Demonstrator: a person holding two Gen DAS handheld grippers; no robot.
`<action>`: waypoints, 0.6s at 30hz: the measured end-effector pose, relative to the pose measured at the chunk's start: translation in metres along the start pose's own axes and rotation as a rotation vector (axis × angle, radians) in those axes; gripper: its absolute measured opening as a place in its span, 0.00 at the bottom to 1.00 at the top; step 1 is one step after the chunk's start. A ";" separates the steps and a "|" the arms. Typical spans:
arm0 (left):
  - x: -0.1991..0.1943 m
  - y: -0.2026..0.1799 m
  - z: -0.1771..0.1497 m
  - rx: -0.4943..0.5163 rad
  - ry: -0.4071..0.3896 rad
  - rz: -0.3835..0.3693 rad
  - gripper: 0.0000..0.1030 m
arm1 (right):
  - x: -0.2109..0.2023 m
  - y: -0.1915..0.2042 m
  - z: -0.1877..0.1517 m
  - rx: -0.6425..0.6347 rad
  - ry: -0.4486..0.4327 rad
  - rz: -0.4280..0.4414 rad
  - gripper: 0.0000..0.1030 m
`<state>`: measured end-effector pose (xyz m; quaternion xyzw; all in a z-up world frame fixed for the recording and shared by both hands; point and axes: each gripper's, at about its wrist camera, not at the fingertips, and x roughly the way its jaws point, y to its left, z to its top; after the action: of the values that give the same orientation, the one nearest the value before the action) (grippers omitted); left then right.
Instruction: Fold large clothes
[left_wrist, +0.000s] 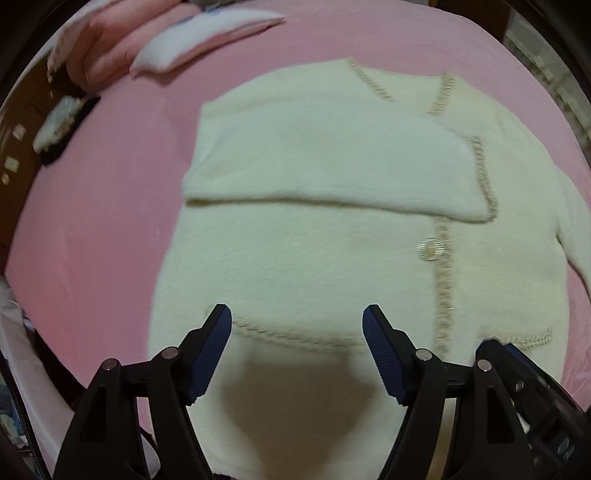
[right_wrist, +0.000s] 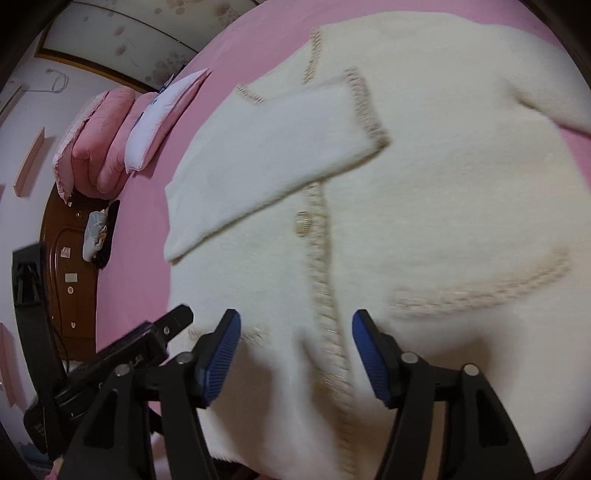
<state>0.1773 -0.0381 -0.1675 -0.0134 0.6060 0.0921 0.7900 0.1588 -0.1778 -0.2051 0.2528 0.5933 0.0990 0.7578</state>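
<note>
While both hover, left claw (left_wrist: 297, 319) spread empty, right claw (right_wrist: 295, 326) likewise, cream cardigan (left_wrist: 314, 258) flat beneath

Left hand-held gripper (left_wrist: 297, 325): two matte black angular arms, each a hollow triangular frame, spreading from six o'clock. Fingers (left_wrist: 218, 354) faced with dark blue ribbed pads. Four round silver pivot pins across the linkage, two per arm, joined by a black crossbar.

Right hand-held gripper (right_wrist: 295, 328): same pattern; black frames, brighter blue ribbed pads on the fingers (right_wrist: 369, 360), four silver pins. Seen from the left unit at four o'clock it shows a glossy black housing with a small hex screw.
</note>
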 end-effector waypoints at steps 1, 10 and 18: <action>-0.008 -0.018 0.000 0.018 -0.023 0.010 0.75 | -0.011 -0.010 0.001 -0.010 -0.001 0.004 0.65; -0.047 -0.164 0.006 0.173 -0.052 -0.024 0.77 | -0.080 -0.117 0.029 0.094 -0.046 -0.041 0.70; -0.055 -0.266 -0.005 0.377 -0.049 -0.047 0.77 | -0.133 -0.248 0.041 0.331 -0.128 -0.161 0.70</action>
<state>0.2016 -0.3074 -0.1397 0.1229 0.5925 -0.0412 0.7951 0.1242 -0.4595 -0.2097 0.3315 0.5703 -0.0773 0.7476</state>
